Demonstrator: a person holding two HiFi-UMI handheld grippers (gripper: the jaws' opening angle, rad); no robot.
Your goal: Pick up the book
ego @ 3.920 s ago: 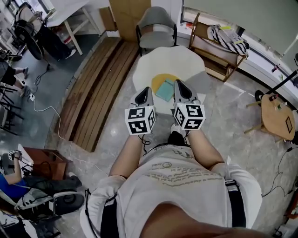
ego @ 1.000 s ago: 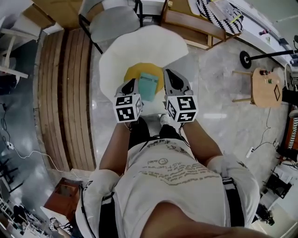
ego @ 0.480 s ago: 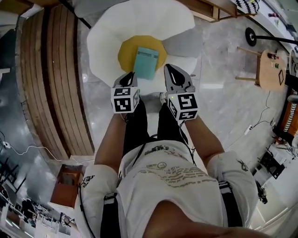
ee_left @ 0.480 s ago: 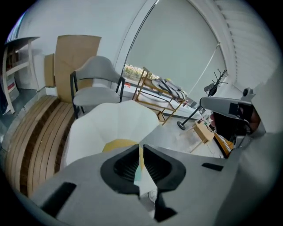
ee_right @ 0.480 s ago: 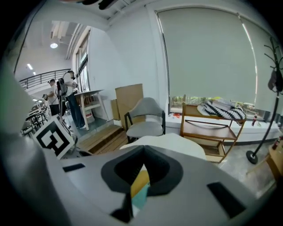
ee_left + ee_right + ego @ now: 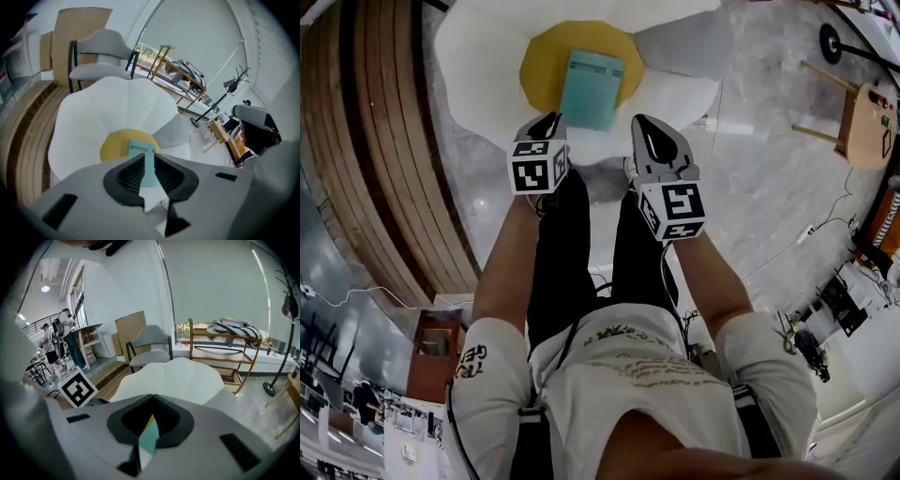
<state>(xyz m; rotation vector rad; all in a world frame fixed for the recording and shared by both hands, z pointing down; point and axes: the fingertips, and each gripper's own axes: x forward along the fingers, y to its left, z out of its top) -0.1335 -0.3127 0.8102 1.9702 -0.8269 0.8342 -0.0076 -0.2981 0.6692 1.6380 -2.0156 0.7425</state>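
Observation:
A teal book (image 6: 591, 89) lies flat on the yellow centre (image 6: 542, 67) of a low white petal-shaped table (image 6: 478, 56). My left gripper (image 6: 549, 122) hangs just short of the book's near left corner, apart from it, shut and empty. My right gripper (image 6: 649, 129) is off the book's near right side over the white rim, also shut and empty. In the left gripper view the book (image 6: 138, 149) shows just past the left gripper (image 6: 149, 157). In the right gripper view a sliver of the book (image 6: 150, 437) shows through the slit behind the right gripper (image 6: 152, 397).
A grey chair (image 6: 101, 56) stands behind the table, with a wooden shelf unit (image 6: 225, 352) to its right. Wooden planks (image 6: 384, 141) lie on the floor at the left. A small wooden side table (image 6: 872, 122) stands far right. People (image 6: 65, 333) stand in the background.
Both grippers have come down toward the table and now sit close to the book's near edge. The head view has closed in on the table.

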